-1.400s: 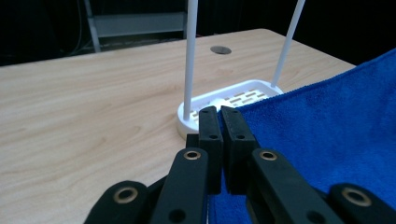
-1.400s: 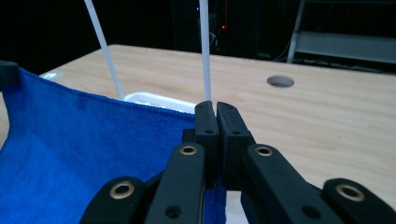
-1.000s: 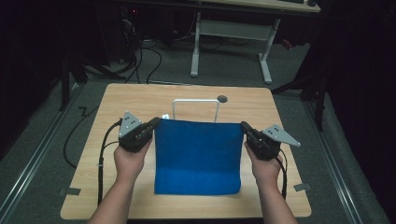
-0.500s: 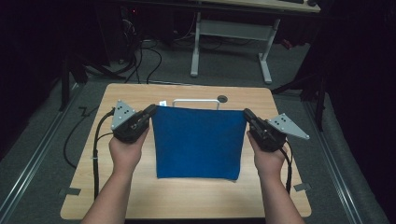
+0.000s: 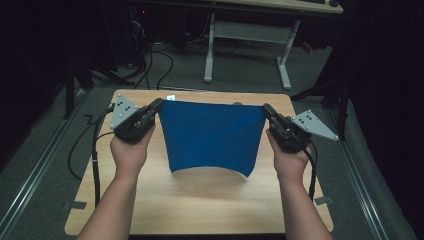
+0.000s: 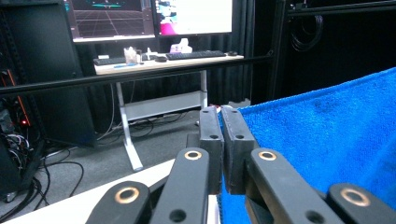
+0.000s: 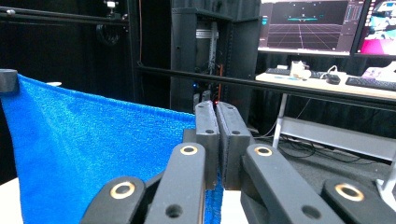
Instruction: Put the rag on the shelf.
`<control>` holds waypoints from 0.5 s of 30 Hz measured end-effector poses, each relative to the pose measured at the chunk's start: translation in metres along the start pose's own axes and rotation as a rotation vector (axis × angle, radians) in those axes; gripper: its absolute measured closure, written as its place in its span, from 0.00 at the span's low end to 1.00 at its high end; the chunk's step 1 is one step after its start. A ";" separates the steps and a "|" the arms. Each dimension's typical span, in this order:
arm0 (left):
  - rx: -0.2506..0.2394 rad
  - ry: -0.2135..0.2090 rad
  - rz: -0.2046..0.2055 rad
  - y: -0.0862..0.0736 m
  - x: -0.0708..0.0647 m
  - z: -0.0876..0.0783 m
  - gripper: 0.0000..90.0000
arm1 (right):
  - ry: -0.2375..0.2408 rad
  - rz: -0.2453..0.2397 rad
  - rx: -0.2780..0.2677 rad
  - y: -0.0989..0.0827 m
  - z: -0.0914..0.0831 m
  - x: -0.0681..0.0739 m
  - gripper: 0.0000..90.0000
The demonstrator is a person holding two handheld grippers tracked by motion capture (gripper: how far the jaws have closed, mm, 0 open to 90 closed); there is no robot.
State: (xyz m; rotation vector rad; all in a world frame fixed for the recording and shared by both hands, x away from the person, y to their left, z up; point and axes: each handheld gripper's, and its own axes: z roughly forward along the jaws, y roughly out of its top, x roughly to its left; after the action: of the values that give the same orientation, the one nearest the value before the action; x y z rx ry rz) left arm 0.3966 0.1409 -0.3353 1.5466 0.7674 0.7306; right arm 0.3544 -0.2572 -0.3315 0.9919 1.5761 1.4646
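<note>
Cloth (image 5: 212, 135) hangs stretched between left tongs (image 5: 157, 105) and right tongs (image 5: 266, 109).

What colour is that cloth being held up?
Plain bright blue cloth, with no pattern; the high view shows it best.

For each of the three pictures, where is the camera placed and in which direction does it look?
High view: above the person's side, looking down on the table; both forearms, left gripper and right gripper hold the blue cloth.
Left gripper view: rides the left gripper, facing a far desk.
Right gripper view: rides the right gripper, facing monitors.
Shared: all show the cloth.
</note>
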 end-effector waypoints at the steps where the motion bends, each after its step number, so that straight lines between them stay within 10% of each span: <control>1: -0.001 0.001 0.001 0.001 0.000 0.000 0.98 | 0.001 -0.003 -0.003 0.001 0.001 0.000 0.99; 15: -0.005 0.023 0.054 0.029 0.015 0.025 0.98 | -0.008 0.004 -0.002 0.025 0.019 -0.012 0.99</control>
State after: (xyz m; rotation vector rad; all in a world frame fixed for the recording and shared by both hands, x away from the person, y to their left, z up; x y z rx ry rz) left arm 0.4279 0.1364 -0.3082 1.5622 0.7429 0.7905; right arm 0.3776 -0.2589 -0.3077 0.9993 1.5671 1.4628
